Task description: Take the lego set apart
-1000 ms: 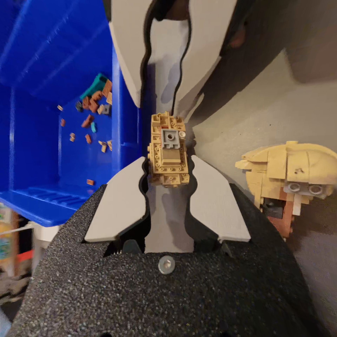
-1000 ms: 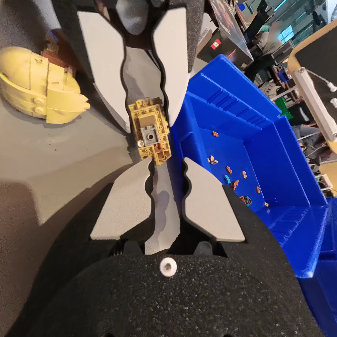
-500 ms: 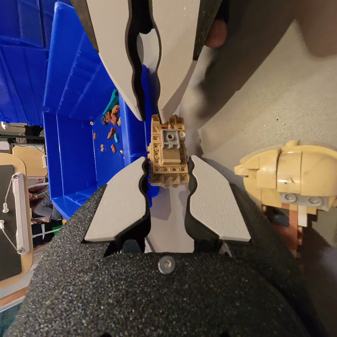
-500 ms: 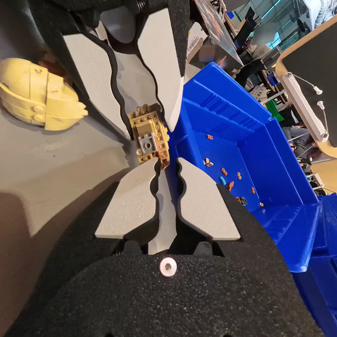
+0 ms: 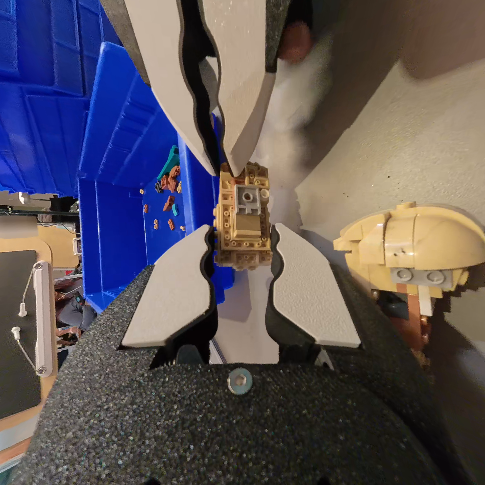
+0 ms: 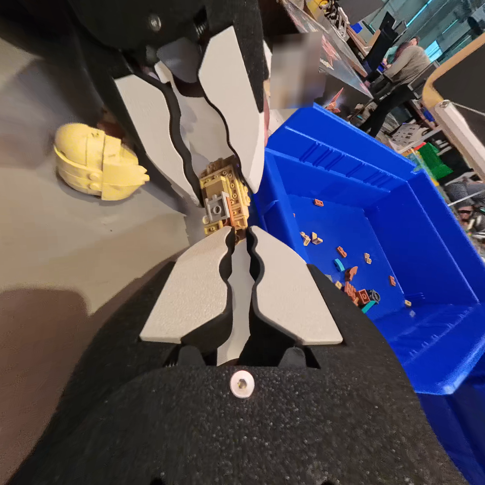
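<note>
We note the tan brick assembly [image 5: 242, 225] held in the air right beside the near wall of the blue bin [image 5: 112, 236], just outside its rim, above the grey table [image 5: 393, 157]. The left gripper [image 5: 242, 233] clamps it across its wide body, both pads pressed to its sides, as it did a second ago. The change is at the right gripper [image 6: 240, 231]: its fingers, set well apart a second ago, have drawn in to a narrow slot and now pinch a small reddish-brown piece at the assembly's end that faces it. The grey plate [image 6: 216, 208] beside that piece sits tilted, one edge lifted. The view has also swung, so more of the bin floor shows, with loose brown and tan bricks [image 6: 359, 291] on it. The pale yellow domed model [image 6: 97, 162] rests on the table, on the assembly's side away from the bin.
</note>
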Tool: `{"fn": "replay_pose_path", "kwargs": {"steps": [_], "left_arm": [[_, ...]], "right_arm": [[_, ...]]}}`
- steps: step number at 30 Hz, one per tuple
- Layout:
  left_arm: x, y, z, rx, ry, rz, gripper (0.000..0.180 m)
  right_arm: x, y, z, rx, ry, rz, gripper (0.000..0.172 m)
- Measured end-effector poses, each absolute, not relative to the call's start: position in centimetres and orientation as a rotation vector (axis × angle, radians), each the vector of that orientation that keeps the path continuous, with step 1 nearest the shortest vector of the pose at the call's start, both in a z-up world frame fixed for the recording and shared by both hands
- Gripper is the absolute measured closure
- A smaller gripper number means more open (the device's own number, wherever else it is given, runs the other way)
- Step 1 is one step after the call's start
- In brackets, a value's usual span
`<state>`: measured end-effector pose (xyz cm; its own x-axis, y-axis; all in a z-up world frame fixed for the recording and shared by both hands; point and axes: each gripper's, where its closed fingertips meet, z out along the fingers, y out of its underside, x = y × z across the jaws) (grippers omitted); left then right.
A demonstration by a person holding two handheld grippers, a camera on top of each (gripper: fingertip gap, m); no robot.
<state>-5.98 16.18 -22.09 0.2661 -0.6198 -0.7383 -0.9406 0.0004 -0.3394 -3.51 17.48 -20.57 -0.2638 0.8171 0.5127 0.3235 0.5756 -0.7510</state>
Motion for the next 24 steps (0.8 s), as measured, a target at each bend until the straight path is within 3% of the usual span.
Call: {"fn": "replay_pose_path", "kwargs": {"steps": [9,18,24], "left_arm": [[-6.2,16.2,-22.4,-1.753,1.41,0.424,0.14],[-6.3,16.2,-22.5,-1.605,1.545,0.614,0.14],[-6.2,16.3,-23.0,-1.74,1.45,0.472,0.14]], "right_arm": [[-3.5,16.9,-20.2,-0.956,-1.824,0.729,0.164],[-3.5,17.3,-21.2,-1.222,-1.821,0.931,0.169],[-3.5,17.4,-21.2,-1.05,-1.831,0.78,0.169]]}}
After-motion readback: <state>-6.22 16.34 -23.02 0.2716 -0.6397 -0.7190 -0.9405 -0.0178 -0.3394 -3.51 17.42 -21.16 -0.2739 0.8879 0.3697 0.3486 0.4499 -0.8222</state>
